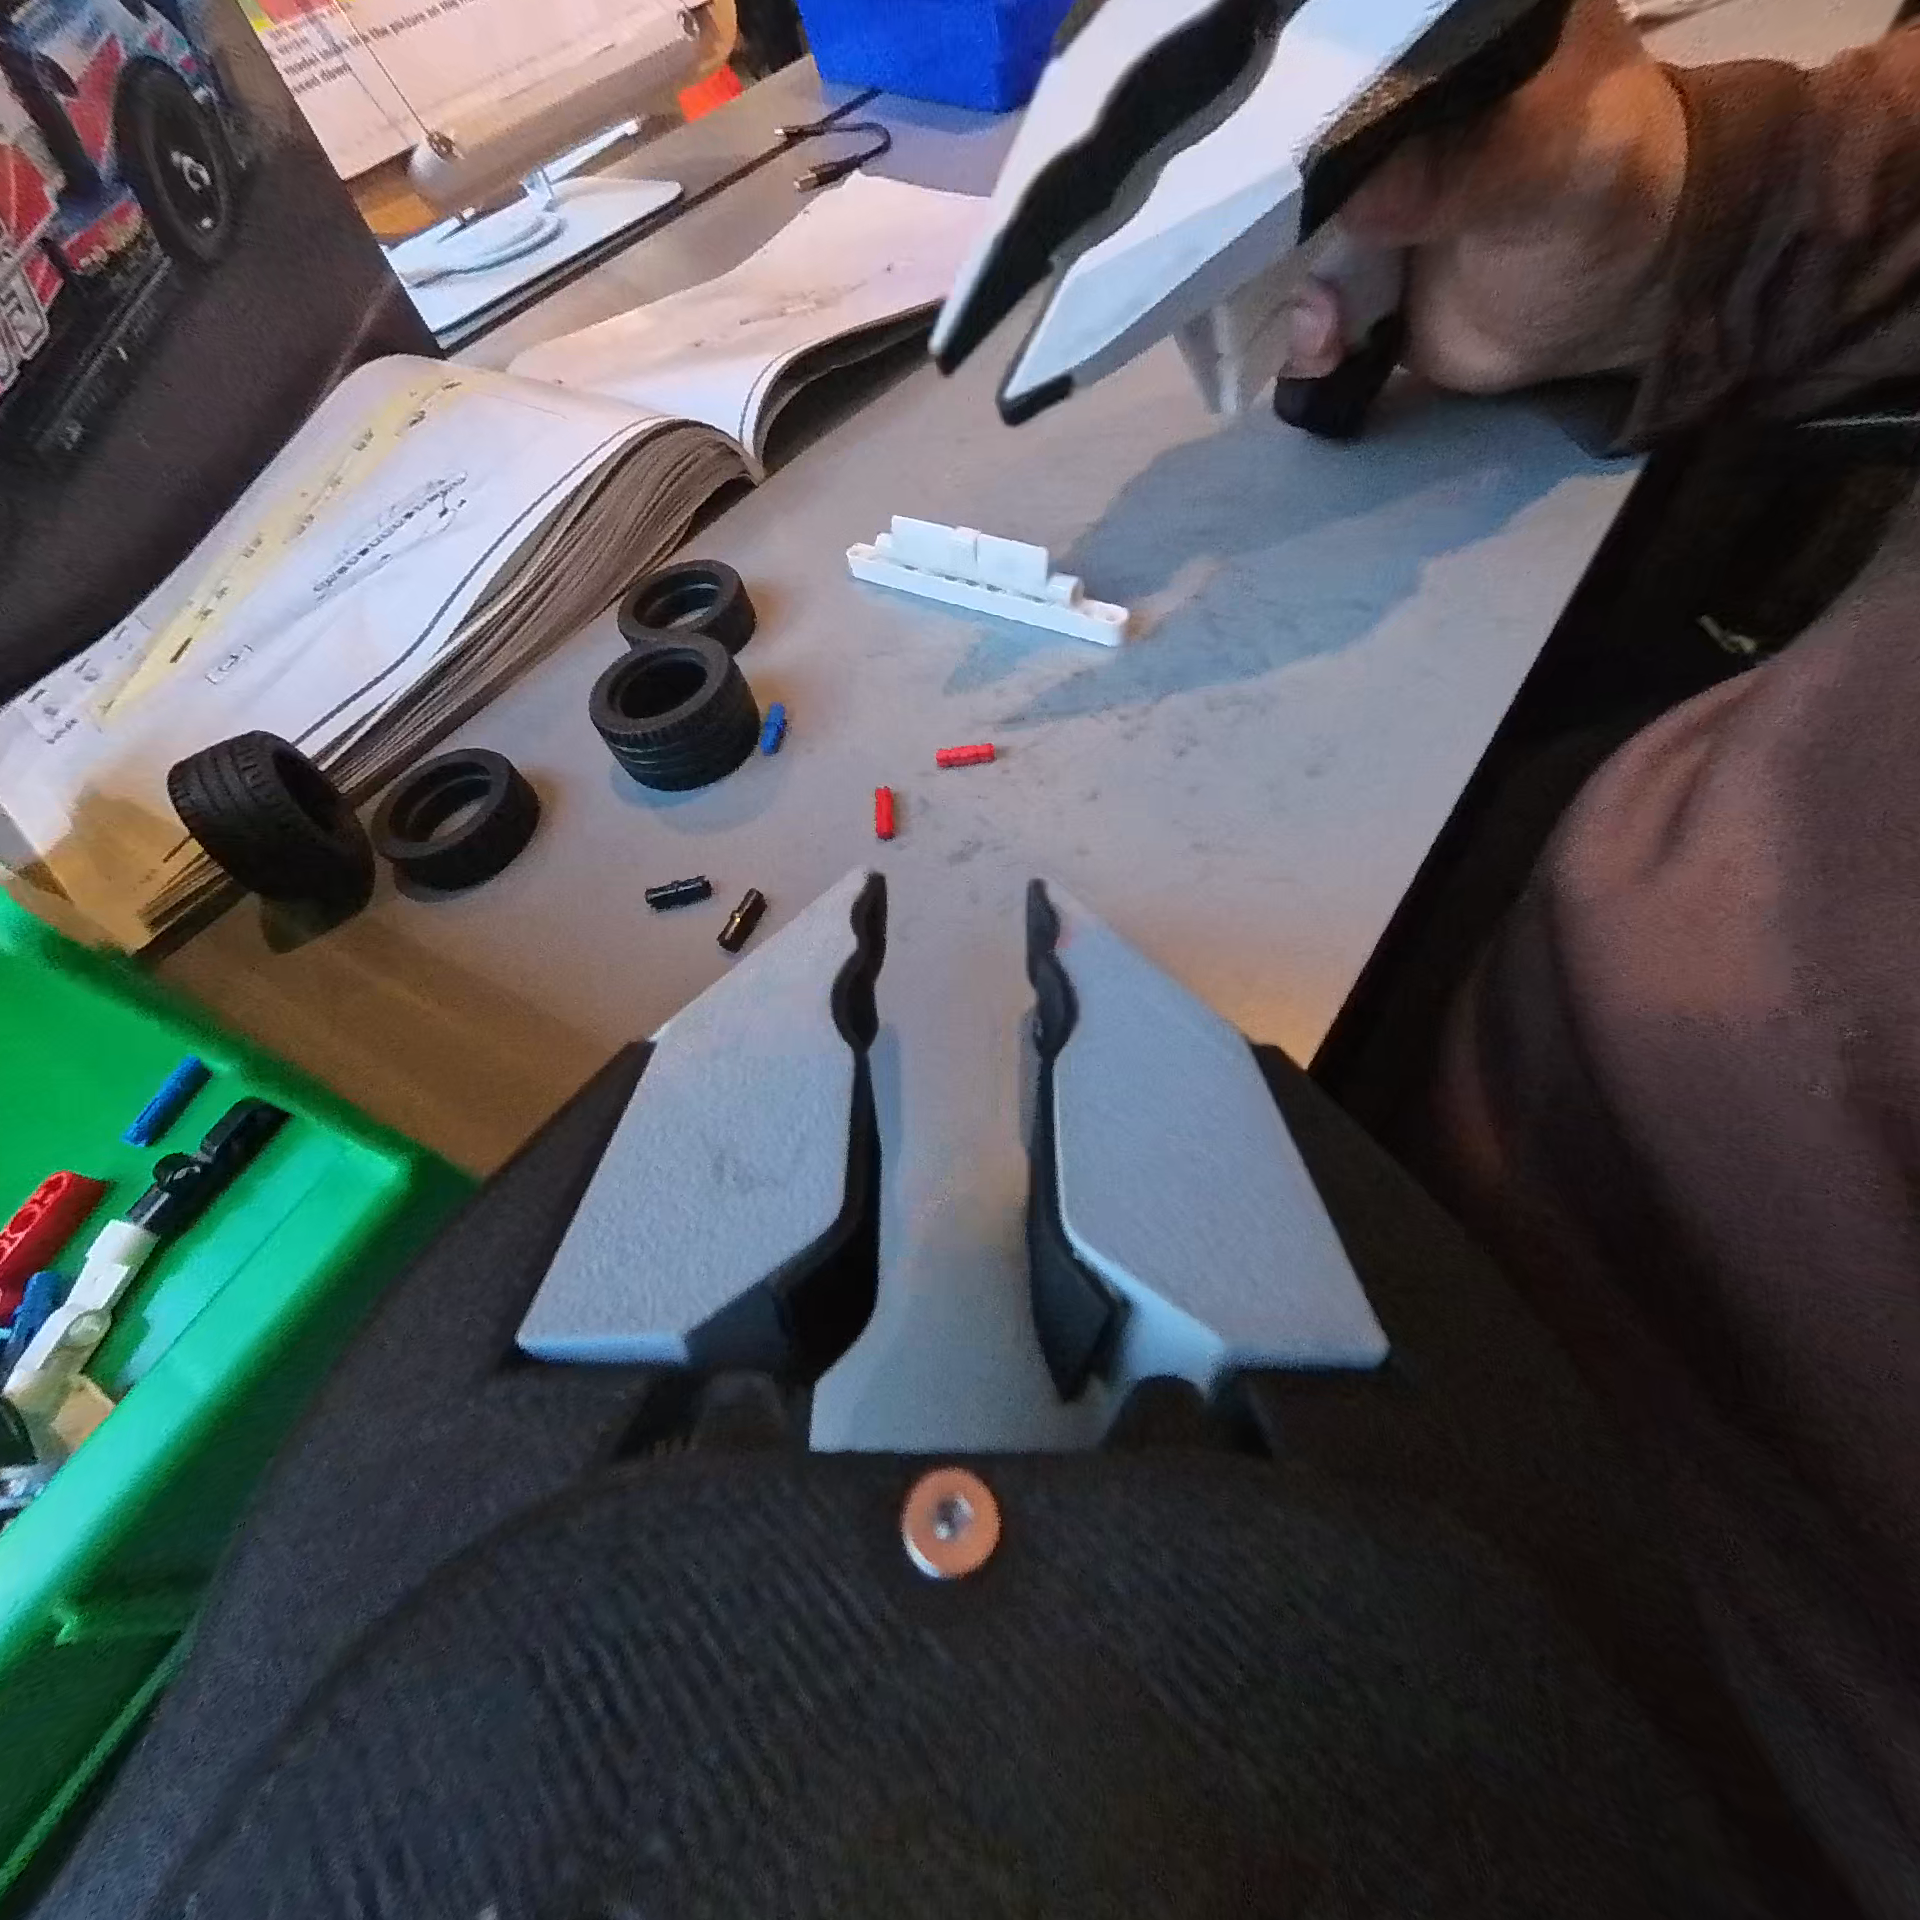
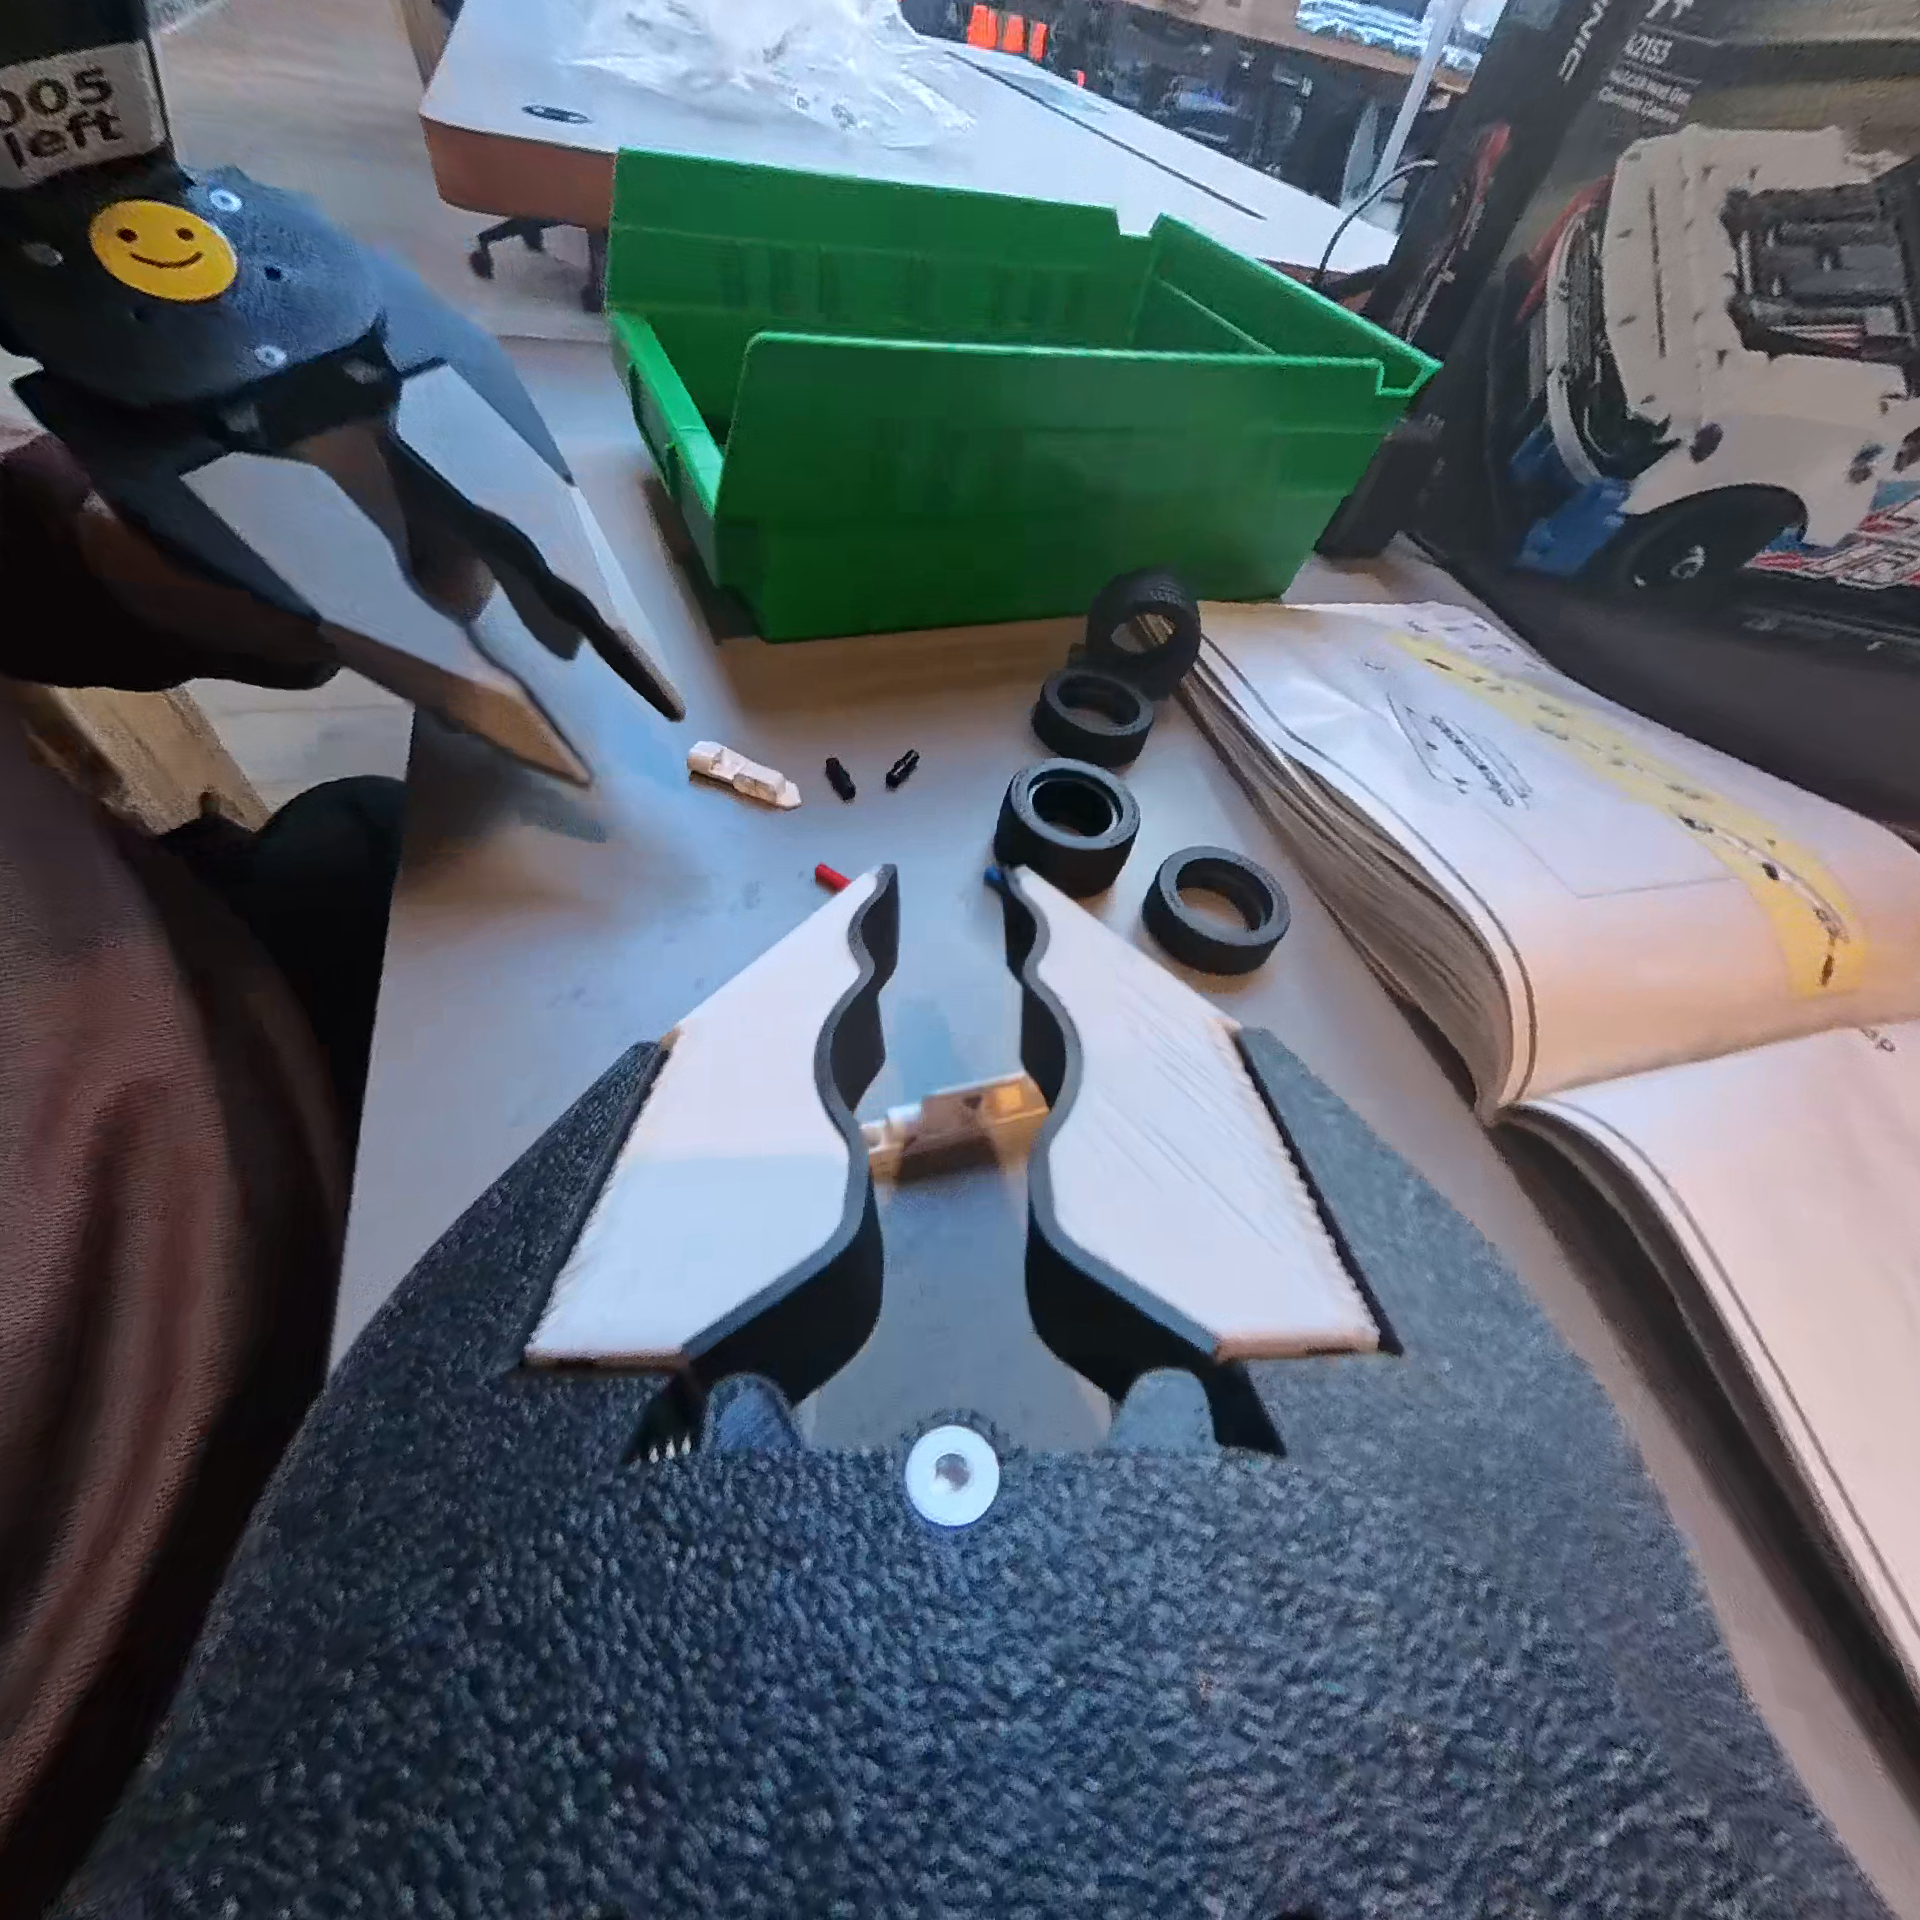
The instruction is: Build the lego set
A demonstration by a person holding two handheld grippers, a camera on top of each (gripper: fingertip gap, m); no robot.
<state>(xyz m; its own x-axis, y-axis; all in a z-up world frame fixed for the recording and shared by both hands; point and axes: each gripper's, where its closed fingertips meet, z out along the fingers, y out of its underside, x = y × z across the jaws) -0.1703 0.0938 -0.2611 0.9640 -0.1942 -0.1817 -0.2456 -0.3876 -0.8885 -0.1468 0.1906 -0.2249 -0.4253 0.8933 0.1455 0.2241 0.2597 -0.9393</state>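
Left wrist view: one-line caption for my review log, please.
Open left gripper hovers over the grey table near red pins, black tyres and a white Lego assembly.

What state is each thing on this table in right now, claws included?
Left claw: open, empty.
Right claw: open, empty.
Instruction book: lying open.
Green bin: open-topped, loose pieces inside.
White assembly: partly built, flat on table.
Stacked tires: one on another.
Upright tire: on edge against the book.
Red pins: loose, apart.
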